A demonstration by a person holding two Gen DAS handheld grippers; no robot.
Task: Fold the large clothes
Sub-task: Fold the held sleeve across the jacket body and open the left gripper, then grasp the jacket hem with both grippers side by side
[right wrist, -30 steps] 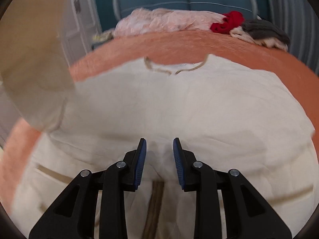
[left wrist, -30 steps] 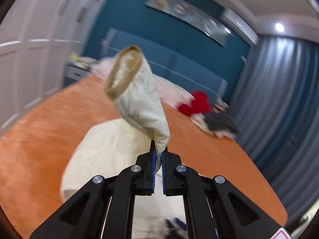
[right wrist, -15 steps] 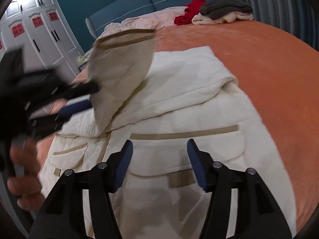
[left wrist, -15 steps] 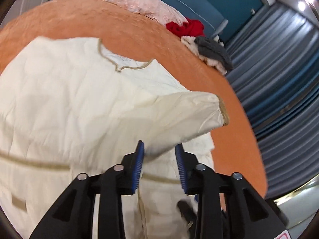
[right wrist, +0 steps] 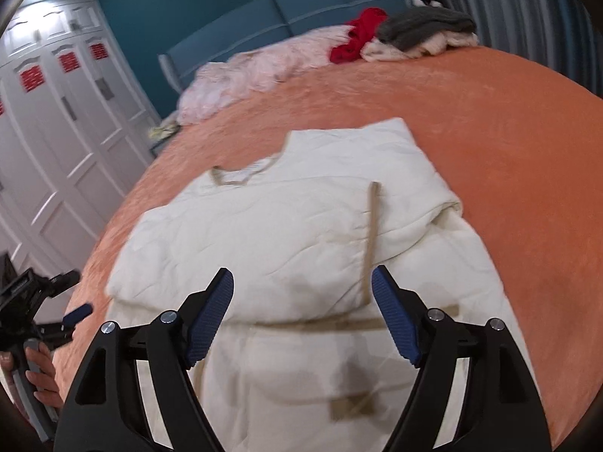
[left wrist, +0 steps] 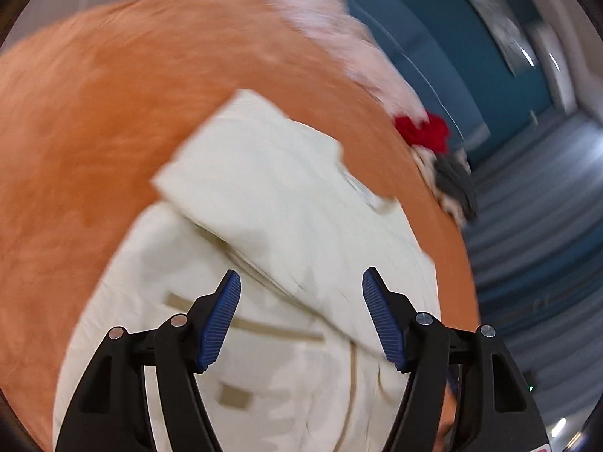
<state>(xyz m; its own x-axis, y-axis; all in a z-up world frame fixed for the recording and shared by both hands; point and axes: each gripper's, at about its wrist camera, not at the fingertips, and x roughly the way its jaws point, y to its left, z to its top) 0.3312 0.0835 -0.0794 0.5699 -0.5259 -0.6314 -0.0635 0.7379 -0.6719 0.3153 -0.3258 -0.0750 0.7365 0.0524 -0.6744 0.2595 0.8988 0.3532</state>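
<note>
From the left wrist view, the left gripper (left wrist: 301, 312) hangs over the cream quilted coat (left wrist: 271, 248) with its jaws spread wide and nothing between them. The coat lies flat on the orange bed (left wrist: 94, 120), one sleeve (left wrist: 241, 173) folded across the body. The picture is smeared, so fine creases are hard to read. Far off by the headboard sit a pink blanket (left wrist: 346, 41), a red garment (left wrist: 424, 132) and a grey one (left wrist: 454, 184).

From the right wrist view, the right gripper (right wrist: 303, 312) is likewise released, jaws apart above the coat's lower half near the tan waist band (right wrist: 339, 326). The folded sleeve lies across the chest with its tan cuff (right wrist: 371, 233) pointing down toward the band, and the neckline (right wrist: 241, 173) shows beyond it. The left gripper is out at the left edge, clear of the cloth, in the person's left hand (right wrist: 37, 369).

I'd judge the sleeves are tucked in and the body fold is next: each gripper would need to close on the hem, one per corner, and carry it up toward the collar without dragging the sleeve loose.
</note>
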